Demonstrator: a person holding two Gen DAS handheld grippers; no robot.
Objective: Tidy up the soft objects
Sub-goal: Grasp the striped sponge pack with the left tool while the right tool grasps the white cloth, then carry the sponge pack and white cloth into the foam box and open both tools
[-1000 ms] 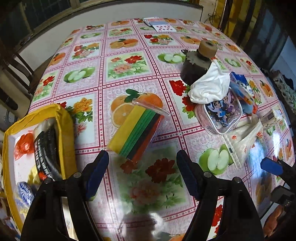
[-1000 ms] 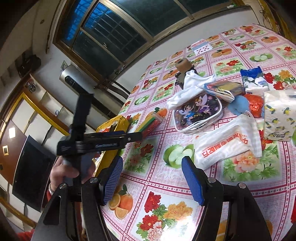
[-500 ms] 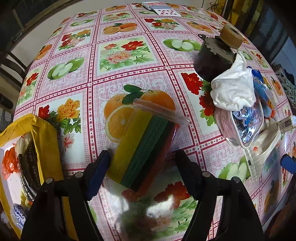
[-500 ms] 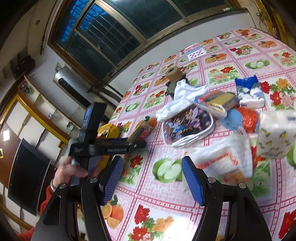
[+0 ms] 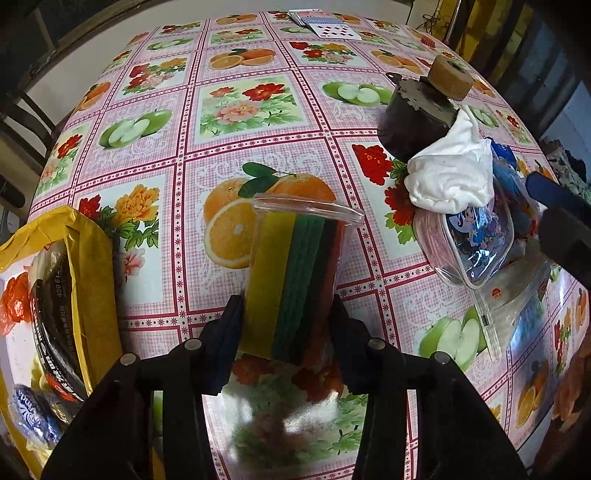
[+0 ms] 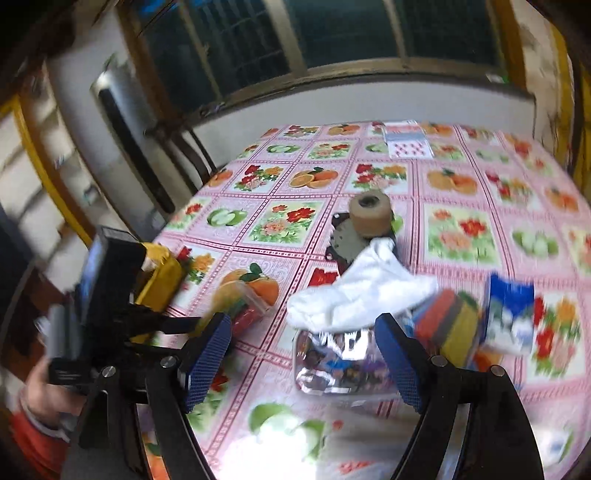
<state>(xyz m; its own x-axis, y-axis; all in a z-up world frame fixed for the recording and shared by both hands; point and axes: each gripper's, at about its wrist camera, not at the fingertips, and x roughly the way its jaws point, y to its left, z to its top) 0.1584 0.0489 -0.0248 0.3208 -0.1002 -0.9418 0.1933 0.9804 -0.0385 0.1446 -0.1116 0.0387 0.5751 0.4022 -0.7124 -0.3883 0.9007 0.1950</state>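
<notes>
Left wrist view: a round table (image 5: 258, 110) under a pink oilcloth printed with oranges, apples and flowers fills the scene, playing cards (image 5: 325, 27) lying at its far edge. In the right wrist view a dark, barred window (image 6: 332, 33) and a pale wall stand behind the table.

My left gripper (image 5: 286, 321) reaches low over the near edge, its fingers pinching the near end of a clear-bagged pack of sponges (image 5: 295, 273), striped yellow, green, black and red, which lies on the oilcloth. My right gripper (image 6: 303, 354) hovers with fingers spread wide above the right-hand clutter; that picture is blurred. My hand (image 6: 48, 395), in a red sleeve, grips the left tool's handle.

At near left a yellow bag (image 5: 85, 280) sits open, holding an orange wrapper, a dark printed packet and a blue-patterned item. At right a clear cartoon pouch (image 5: 476, 240) lies under a crumpled white cloth (image 5: 450, 173), beside a dark pot (image 5: 413, 118) topped with a tan tape roll (image 5: 448, 77). A second sponge pack (image 6: 450, 325) and a blue-and-white packet (image 6: 509, 317) lie farther right.
</notes>
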